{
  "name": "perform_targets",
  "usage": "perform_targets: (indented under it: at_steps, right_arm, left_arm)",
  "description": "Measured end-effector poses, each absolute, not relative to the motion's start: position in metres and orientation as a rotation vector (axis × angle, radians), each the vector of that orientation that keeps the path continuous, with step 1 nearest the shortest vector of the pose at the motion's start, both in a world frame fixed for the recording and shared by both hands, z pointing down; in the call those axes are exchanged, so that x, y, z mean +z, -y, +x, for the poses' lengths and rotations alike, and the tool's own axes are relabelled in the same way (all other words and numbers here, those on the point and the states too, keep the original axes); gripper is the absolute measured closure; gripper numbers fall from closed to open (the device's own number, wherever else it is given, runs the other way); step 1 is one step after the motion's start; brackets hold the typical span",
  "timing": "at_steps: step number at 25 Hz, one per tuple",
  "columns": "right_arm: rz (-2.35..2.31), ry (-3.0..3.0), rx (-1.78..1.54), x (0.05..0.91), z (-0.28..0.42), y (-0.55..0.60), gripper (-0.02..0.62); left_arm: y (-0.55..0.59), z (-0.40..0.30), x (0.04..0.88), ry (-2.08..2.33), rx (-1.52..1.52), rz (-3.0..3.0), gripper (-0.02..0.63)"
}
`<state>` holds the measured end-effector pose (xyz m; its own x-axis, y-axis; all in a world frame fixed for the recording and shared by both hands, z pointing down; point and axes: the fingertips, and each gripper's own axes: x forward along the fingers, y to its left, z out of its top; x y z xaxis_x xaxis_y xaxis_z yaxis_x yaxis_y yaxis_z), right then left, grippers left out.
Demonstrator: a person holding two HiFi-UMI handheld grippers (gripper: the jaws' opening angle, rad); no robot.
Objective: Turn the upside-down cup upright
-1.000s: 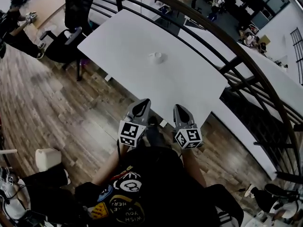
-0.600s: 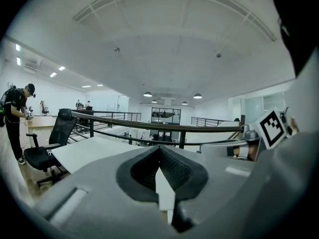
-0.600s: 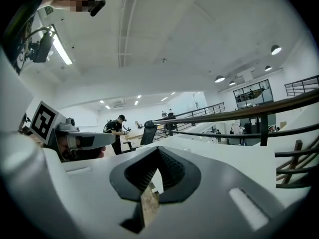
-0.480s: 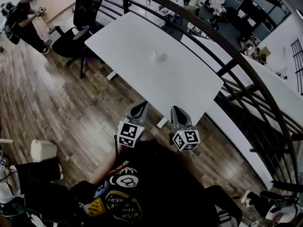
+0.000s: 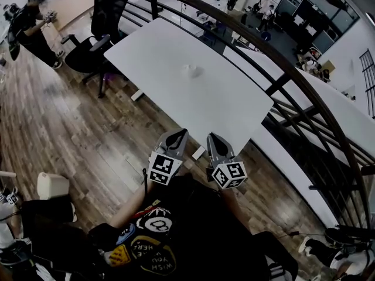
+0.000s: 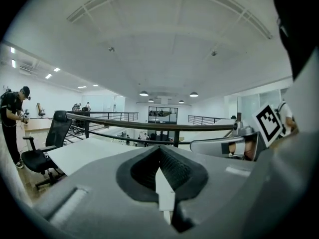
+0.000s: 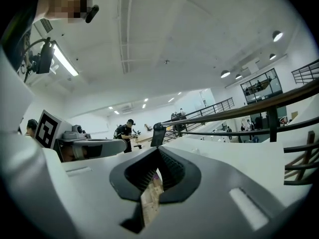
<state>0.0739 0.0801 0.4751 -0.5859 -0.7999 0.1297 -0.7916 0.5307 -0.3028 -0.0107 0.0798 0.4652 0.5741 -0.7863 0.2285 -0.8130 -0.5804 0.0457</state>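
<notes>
The cup [image 5: 190,70] sat mid-tabletop [image 5: 234,110], too small to tell which way up. The left tongs [image 5: 177,134] and right tongs [image 5: 212,139] were pressed together, empty, by the near edge, well apart from the cup.

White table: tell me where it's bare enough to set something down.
The table is bare almost everywhere. Widest free patch: between the cup and the near edge by the left gripper and right gripper. Also free: the far end, from the cup to the edge by the black chair. Tightest along the railing side.
</notes>
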Motion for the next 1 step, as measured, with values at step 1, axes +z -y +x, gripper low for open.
perform_targets:
  at_steps: [1]
  right_arm:
    - [-1.415,-2.722,-0.526,0.4762,0.0771,-0.0811,0.597]
  left_arm:
    - [-0.0816,-0.0054,0.4659,1.348,0.287,2.666,0.601]
